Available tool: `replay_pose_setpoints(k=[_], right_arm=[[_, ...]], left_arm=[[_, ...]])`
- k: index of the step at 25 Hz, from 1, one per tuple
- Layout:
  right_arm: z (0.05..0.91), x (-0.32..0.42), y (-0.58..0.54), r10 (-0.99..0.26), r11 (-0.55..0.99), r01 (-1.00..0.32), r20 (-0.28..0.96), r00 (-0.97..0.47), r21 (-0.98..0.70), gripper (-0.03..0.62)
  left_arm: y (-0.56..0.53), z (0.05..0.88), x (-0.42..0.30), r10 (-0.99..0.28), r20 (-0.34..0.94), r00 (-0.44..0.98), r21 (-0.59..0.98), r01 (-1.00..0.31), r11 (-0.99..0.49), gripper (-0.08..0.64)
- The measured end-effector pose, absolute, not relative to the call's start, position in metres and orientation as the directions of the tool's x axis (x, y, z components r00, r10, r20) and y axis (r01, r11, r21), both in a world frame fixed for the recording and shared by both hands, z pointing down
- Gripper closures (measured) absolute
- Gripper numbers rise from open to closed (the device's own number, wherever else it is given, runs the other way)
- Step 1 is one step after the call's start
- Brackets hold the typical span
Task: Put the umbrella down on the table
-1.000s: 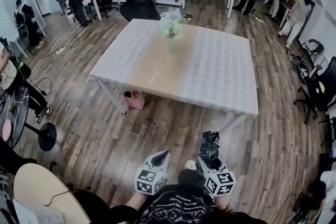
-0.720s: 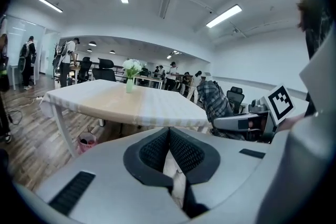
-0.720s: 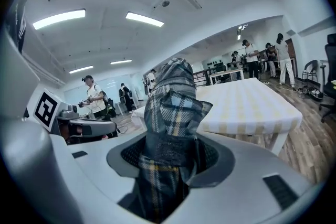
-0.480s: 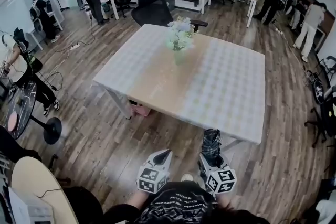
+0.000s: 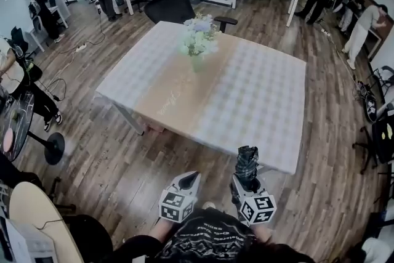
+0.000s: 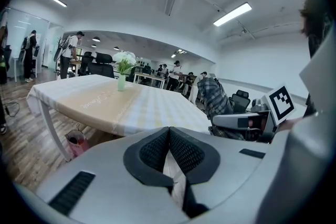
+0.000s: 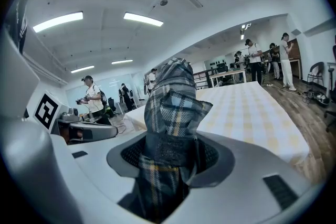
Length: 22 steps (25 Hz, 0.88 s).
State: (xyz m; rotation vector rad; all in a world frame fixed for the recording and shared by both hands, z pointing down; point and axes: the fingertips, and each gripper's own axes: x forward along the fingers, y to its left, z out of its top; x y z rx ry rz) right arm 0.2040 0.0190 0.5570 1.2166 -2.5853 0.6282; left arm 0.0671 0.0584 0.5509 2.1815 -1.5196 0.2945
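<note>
A folded dark plaid umbrella (image 5: pixel 247 164) stands upright in my right gripper (image 5: pixel 245 181), which is shut on its lower part. In the right gripper view the umbrella (image 7: pixel 171 105) fills the middle and hides the pads (image 7: pixel 212 155) almost wholly. My left gripper (image 5: pixel 188 181) is beside it, shut with nothing between its pads (image 6: pixel 181 149). From the left gripper view the umbrella (image 6: pixel 214 100) shows at the right. Both grippers hover over the floor, just short of the near edge of the table (image 5: pixel 265 114), which has a checked cloth and a beige runner.
A vase of white flowers (image 5: pixel 197 41) stands at the table's far middle. A black office chair (image 5: pixel 167 3) is behind the table. A fan stand (image 5: pixel 50 148) and a round tabletop (image 5: pixel 38 222) are at the left. Several people stand along the back. A pink bag (image 6: pixel 76 141) lies under the table.
The table has come nearer in the head view. Both grippers have moved forward toward its near edge, the umbrella still held upright in the right one.
</note>
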Motion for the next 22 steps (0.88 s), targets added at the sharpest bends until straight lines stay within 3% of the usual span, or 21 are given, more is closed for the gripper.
replay_pose_setpoints(k=[11,22], right_arm=[[0.568,0.193,-0.046,-0.714,0.501,-0.819,0.402,-0.573,-0.279,0.37],[0.552,0.136,-0.171,-0.78,0.416,-0.881,0.41,-0.473,-0.225,0.37]], left_arm=[[-0.044,0.559,0.047,-0.82,0.419,0.389,0.227,-0.92,-0.321,0.54],[-0.186,0.545,-0.026,-0.804,0.385,0.452,0.193,-0.892,-0.409,0.54]])
